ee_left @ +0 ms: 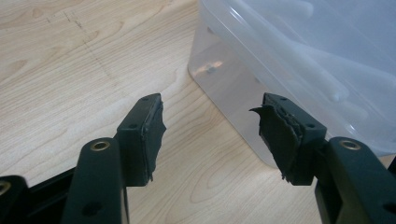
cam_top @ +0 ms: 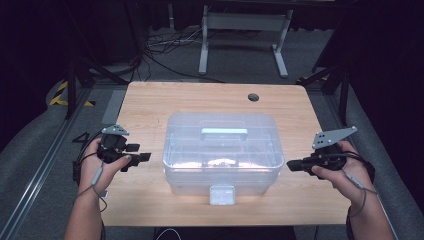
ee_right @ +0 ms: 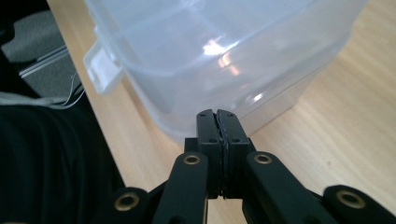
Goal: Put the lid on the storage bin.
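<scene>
Two grippers flanking a clear plastic box (cam_top: 220, 152) on a wooden table (cam_top: 150, 105), seen from the high view. Box mid-table, lid on, pale handle (cam_top: 224, 133) on top, latch (cam_top: 222, 195) on the near wall. Left gripper (cam_top: 142, 152) just off the box's left side, held in a hand (cam_top: 97, 170), jaws pointing at the box, apart from it. Right gripper (cam_top: 291, 165) just off the box's right side, held in the other hand (cam_top: 340, 172), tips near the wall, not clearly touching. Grey plate (cam_top: 334, 136) atop the right gripper, cable trailing over the wrist. Small dark hole (cam_top: 253, 97) near the table's far edge

From the left gripper view: left gripper (ee_left: 210, 123) with jaws standing well apart, nothing between them, bare wood below. Torn black padding on both pads (ee_left: 152, 128). Box (ee_left: 299, 56) rising at upper right, its rounded corner just beyond the right-hand jaw

From the right gripper view: right gripper (ee_right: 217, 116) with jaws pressed together, nothing clamped. Box (ee_right: 219, 51) close ahead, tips aimed at its lower wall, contact too close to call. Latch (ee_right: 102, 65) jutting from the box at left, table edge and dark floor beyond
</scene>
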The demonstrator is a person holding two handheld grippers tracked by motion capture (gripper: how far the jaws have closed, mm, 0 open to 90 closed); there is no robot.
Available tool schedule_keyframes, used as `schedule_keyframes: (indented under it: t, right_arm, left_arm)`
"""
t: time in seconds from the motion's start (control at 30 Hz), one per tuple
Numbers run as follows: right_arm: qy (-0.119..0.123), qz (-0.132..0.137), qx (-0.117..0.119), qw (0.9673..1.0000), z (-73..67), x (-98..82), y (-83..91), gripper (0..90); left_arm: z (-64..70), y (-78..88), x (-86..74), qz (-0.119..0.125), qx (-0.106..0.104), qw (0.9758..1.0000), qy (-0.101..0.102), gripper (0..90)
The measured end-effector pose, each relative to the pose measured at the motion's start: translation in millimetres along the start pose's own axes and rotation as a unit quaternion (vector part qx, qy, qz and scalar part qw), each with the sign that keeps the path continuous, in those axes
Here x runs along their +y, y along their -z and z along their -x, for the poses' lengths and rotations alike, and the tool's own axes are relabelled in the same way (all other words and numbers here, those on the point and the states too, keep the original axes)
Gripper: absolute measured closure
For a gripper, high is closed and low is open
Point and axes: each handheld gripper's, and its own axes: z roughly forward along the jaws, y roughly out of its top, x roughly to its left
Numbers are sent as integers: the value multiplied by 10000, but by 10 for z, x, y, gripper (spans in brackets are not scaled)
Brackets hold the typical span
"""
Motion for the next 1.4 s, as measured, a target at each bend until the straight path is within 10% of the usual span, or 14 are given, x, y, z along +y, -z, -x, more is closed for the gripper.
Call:
schedule_keyframes:
  t: [0.57,0.8,1.17,1.4]
  right_arm:
    - [-258,990,-520,9934,351,167,40,881]
    - [-680,1307,-926,9847,579,24,5,860]
    - [-1324,1316,-1332,9734,1034,-368,-134,803]
    - [-1207,1185,-1684,9711,1108,-467,-193,757]
  left_arm:
    - [7,208,-349,300,362,9986,256,352]
    - [-28,171,-330,356,421,9982,214,350]
    - [-74,80,-288,294,391,9987,167,347]
    - [-107,18,-273,163,526,9984,125,343]
